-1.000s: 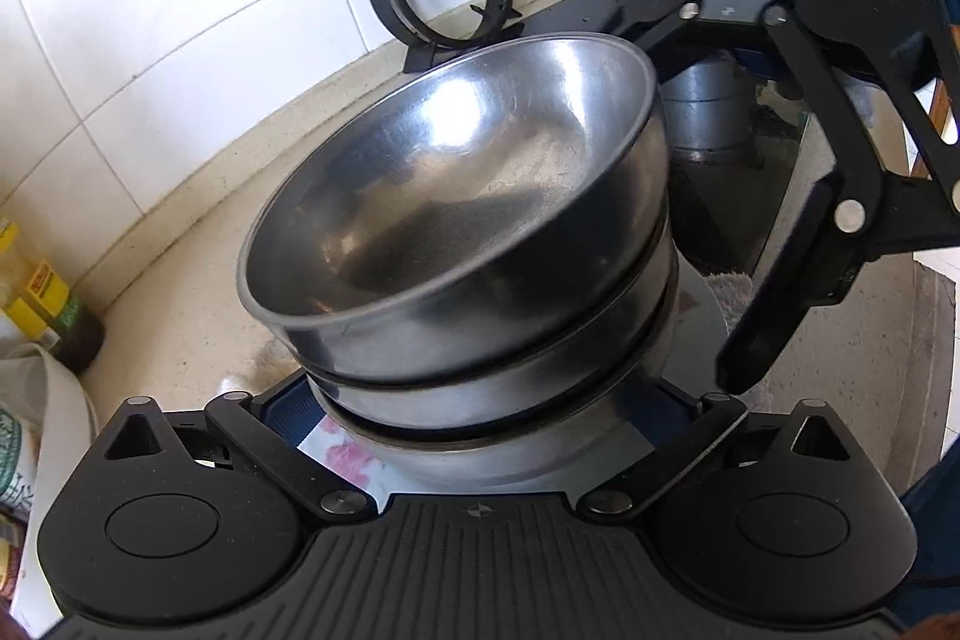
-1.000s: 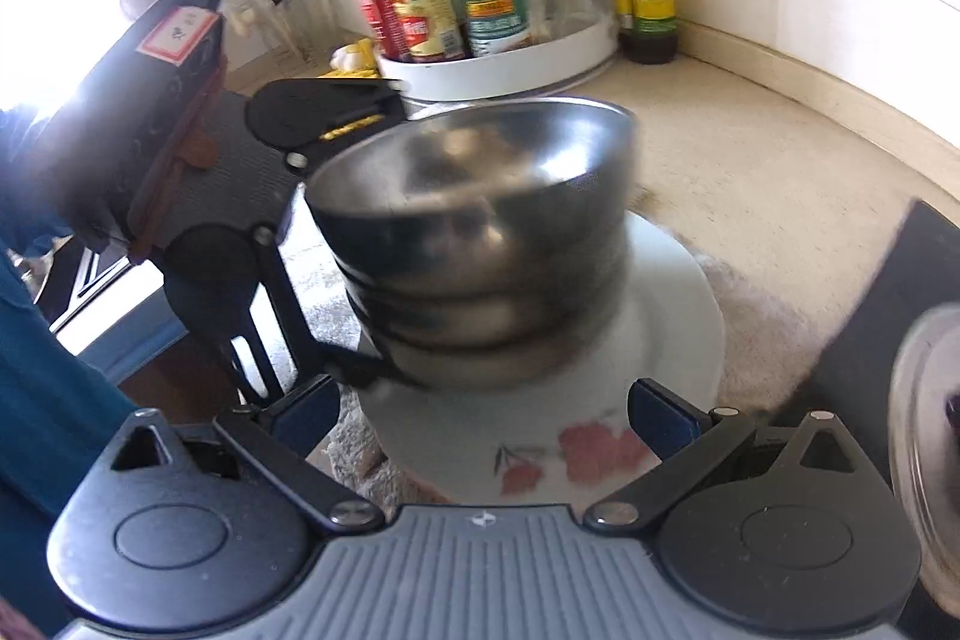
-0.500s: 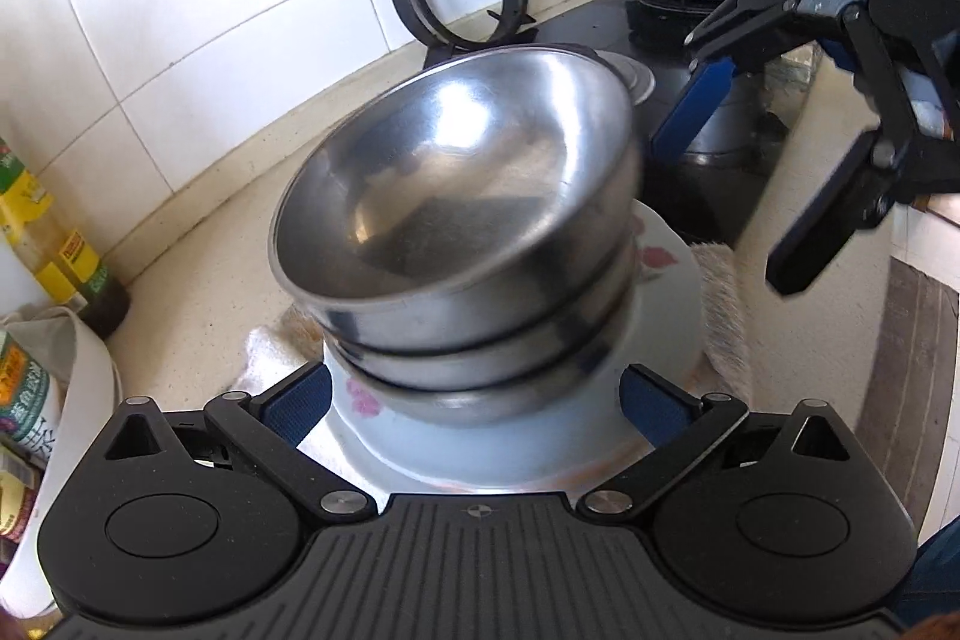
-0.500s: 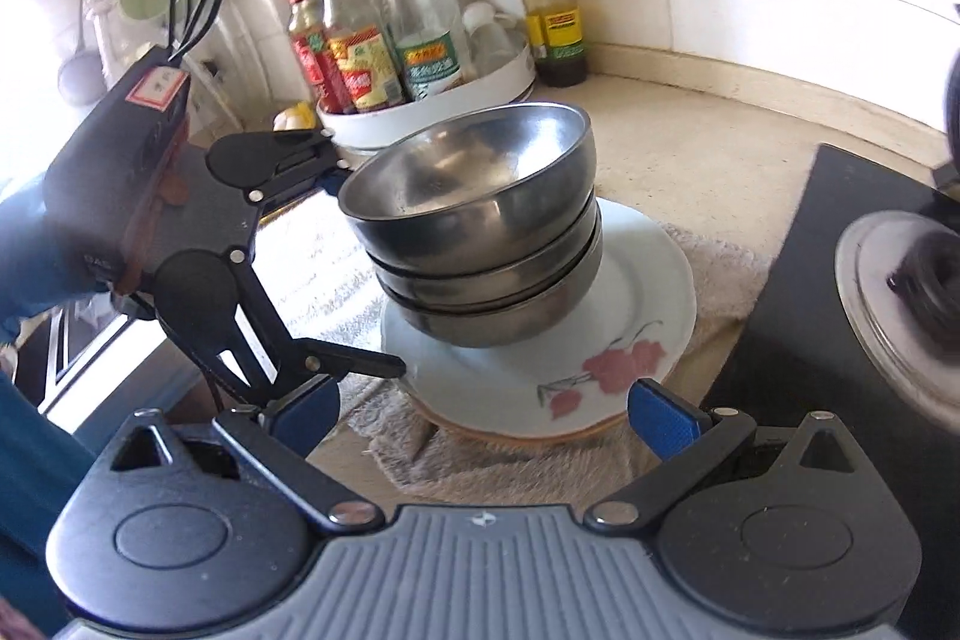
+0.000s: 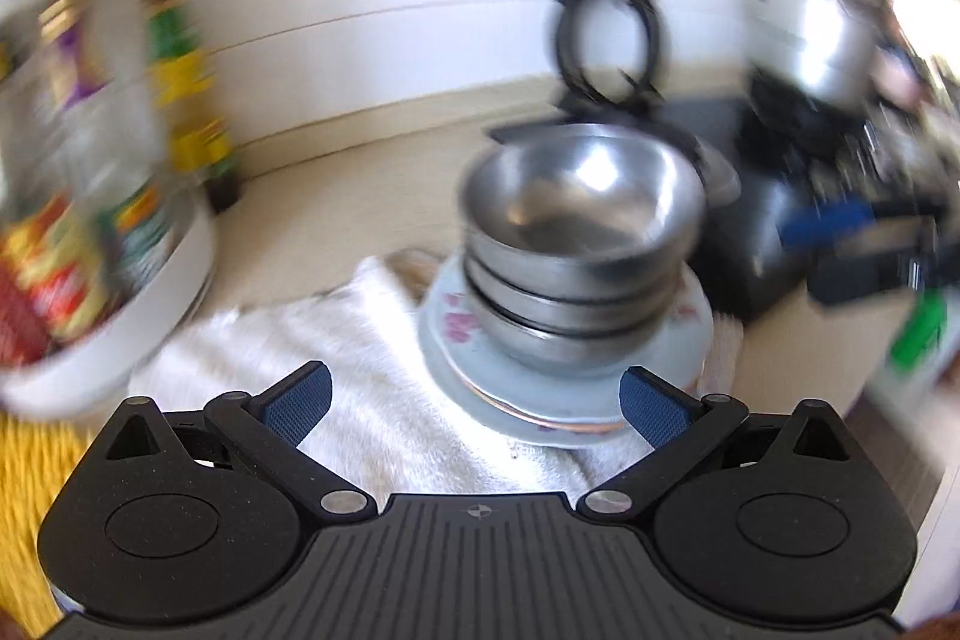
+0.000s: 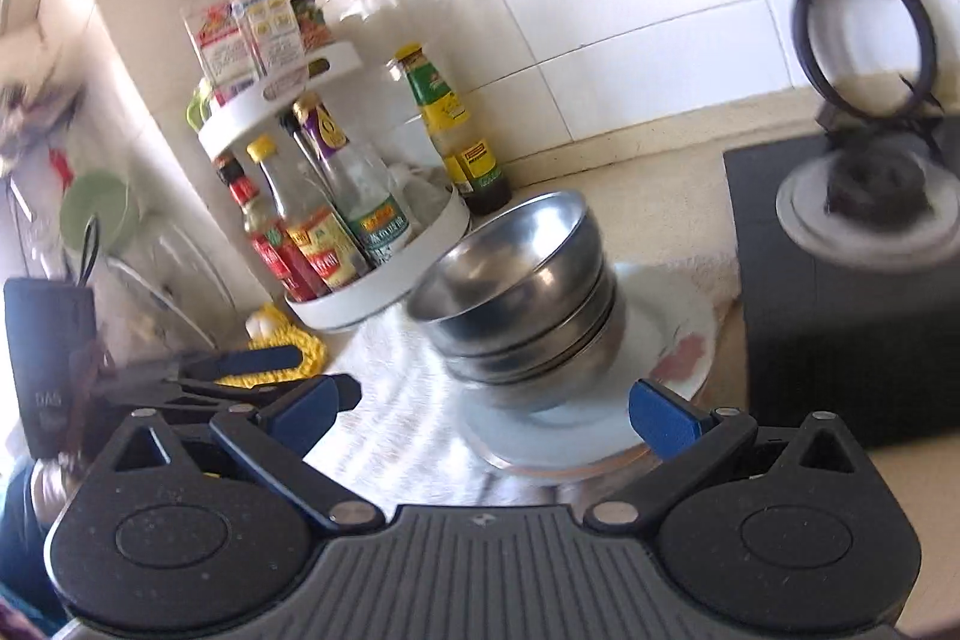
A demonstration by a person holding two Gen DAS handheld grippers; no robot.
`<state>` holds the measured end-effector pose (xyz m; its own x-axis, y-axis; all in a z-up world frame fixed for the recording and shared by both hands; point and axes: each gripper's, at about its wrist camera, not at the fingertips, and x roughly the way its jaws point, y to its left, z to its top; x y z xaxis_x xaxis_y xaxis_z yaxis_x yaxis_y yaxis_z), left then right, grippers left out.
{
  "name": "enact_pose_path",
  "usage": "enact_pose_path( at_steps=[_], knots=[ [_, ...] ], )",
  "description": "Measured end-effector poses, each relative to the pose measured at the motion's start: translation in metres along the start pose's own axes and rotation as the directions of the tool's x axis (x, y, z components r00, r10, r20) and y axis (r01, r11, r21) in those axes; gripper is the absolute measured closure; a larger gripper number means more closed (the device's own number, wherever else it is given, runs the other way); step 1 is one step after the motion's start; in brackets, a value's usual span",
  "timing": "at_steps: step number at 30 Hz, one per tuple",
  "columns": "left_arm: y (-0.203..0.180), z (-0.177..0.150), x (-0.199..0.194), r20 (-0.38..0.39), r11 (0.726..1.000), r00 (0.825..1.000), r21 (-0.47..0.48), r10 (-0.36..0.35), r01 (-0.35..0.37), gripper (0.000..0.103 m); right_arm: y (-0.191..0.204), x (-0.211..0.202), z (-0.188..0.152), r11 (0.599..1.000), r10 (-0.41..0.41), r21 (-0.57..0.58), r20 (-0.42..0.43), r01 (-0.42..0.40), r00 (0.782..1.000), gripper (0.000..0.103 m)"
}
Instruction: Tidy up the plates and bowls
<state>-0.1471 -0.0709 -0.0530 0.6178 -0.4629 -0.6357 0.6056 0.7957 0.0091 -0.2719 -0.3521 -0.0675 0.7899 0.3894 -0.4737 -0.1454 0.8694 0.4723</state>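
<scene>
Fingers [image 5: 651,403] of the left gripper [image 5: 474,397] spread wide, holding nothing; the right gripper [image 6: 486,409] likewise gapes empty. Along the surface [image 5: 360,184] toward its tiled back edge, a white towel [image 5: 336,352] lies under a flowered plate [image 5: 456,334], which carries three nested steel bowls [image 5: 579,220]. Both views are blurred.

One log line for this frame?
bowls stacked on plates, on towel | left gripper open | right gripper open | neither holds anything
</scene>
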Motion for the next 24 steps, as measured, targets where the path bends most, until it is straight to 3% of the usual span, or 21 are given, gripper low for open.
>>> enact_pose_path(
  at_steps=[3, 8, 10, 12, 16, 20, 24],
  knots=[
    [0.002, -0.004, -0.018, 0.036, 0.990, 0.999, -0.134, 0.039, -0.034, 0.000, 0.009, -0.007, -0.011, 0.996, -0.066, 0.064, 0.031, 0.064, 0.997, 0.000],
    [-0.006, -0.015, -0.036, 0.036, 0.968, 0.989, -0.209, 0.146, -0.136, 0.000, 0.018, -0.018, -0.022, 0.971, -0.190, 0.164, 0.072, 0.176, 0.979, 0.000],
    [-0.012, -0.019, -0.042, 0.043, 0.966, 0.988, -0.217, 0.151, -0.139, 0.000, 0.023, -0.017, -0.027, 0.957, -0.269, 0.133, 0.065, 0.259, 0.961, 0.000],
    [-0.019, -0.022, -0.047, 0.042, 0.966, 0.986, -0.214, 0.159, -0.146, 0.000, 0.028, -0.013, -0.033, 0.921, -0.387, 0.080, 0.070, 0.381, 0.919, 0.000],
    [-0.030, -0.026, -0.054, 0.049, 0.953, 0.975, -0.226, 0.217, -0.201, 0.000, 0.026, -0.012, -0.037, 0.910, -0.410, 0.091, 0.064, 0.404, 0.910, 0.000],
    [-0.036, -0.029, -0.057, 0.053, 0.953, 0.974, -0.223, 0.220, -0.203, 0.000, 0.034, -0.012, -0.040, 0.888, -0.461, 0.039, 0.089, 0.459, 0.883, 0.000],
    [-0.039, -0.033, -0.052, 0.026, 0.945, 0.972, -0.238, 0.235, -0.223, 0.000, 0.039, -0.009, -0.040, 0.882, -0.471, 0.027, 0.092, 0.471, 0.877, 0.000]
  ],
)
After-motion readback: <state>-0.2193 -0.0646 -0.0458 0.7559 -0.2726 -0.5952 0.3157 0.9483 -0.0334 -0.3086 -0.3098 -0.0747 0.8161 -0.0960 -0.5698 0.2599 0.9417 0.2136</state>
